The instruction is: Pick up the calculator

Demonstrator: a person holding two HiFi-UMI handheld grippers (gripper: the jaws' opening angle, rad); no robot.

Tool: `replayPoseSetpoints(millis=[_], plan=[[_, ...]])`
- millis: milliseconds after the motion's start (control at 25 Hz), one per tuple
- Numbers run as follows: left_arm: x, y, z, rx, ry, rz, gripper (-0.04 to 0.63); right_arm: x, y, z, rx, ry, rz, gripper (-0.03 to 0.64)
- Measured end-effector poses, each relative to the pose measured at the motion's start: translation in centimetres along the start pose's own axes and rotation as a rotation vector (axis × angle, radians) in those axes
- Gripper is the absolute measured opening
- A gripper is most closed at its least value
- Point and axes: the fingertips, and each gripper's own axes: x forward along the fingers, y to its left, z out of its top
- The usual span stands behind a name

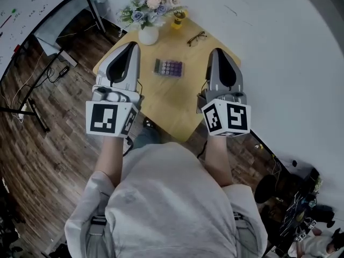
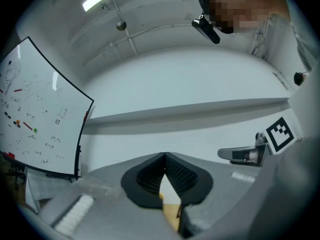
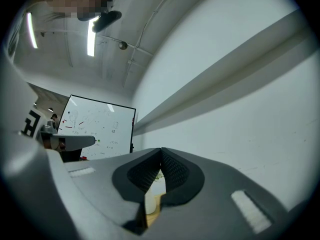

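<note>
The calculator (image 1: 169,67), dark with purple keys, lies flat near the middle of the small wooden table (image 1: 161,104) in the head view. My left gripper (image 1: 131,46) hovers over the table's left part, to the left of the calculator, jaws shut and empty. My right gripper (image 1: 216,52) is over the right part, to the right of the calculator, also shut with nothing held. In the left gripper view the tips of my left gripper (image 2: 164,156) meet; in the right gripper view those of my right gripper (image 3: 160,151) meet too. Both point slightly upward at the wall.
A white vase of flowers (image 1: 148,9) stands at the table's far edge, with a small yellow cup (image 1: 178,18) and a pair of glasses (image 1: 196,38) to its right. A whiteboard (image 2: 35,119) on a stand is at the left. Cables lie on the wood floor (image 1: 48,122).
</note>
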Motion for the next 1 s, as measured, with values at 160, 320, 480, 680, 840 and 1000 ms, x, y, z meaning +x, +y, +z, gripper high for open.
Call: replayPoseSetpoints(millis=[160, 320, 480, 680, 840, 1000], plan=[[2.4, 1.0, -1.5, -0.014, 0.03, -0.013, 0.005, 2.4, -0.7, -1.1, 0.008, 0.021, -0.004, 0.0], [4.3, 1.8, -3.4, -0.034, 0.072, -0.028, 0.006, 4.3, -1.4, -3.2, 0.027, 0.084, -0.008, 0.0], [5.9, 2.3, -6.2, -0.065, 0.128, -0.052, 0.006, 5.9, -2.0, -6.5, 0.056, 0.185, -0.011, 0.0], [7.3, 2.9, -10.8, -0.109, 0.243, -0.059, 0.005, 7.2, -2.6, -11.0, 0.086, 0.32, -0.009, 0.0], [7.8, 3.2, -14.7, -0.156, 0.335, -0.06, 0.006, 7.7, -3.0, -14.6, 0.126, 0.417, -0.007, 0.0], [7.9, 3.5, -18.2, -0.186, 0.421, -0.061, 0.006, 7.7, -3.2, -18.1, 0.157, 0.51, -0.013, 0.001]])
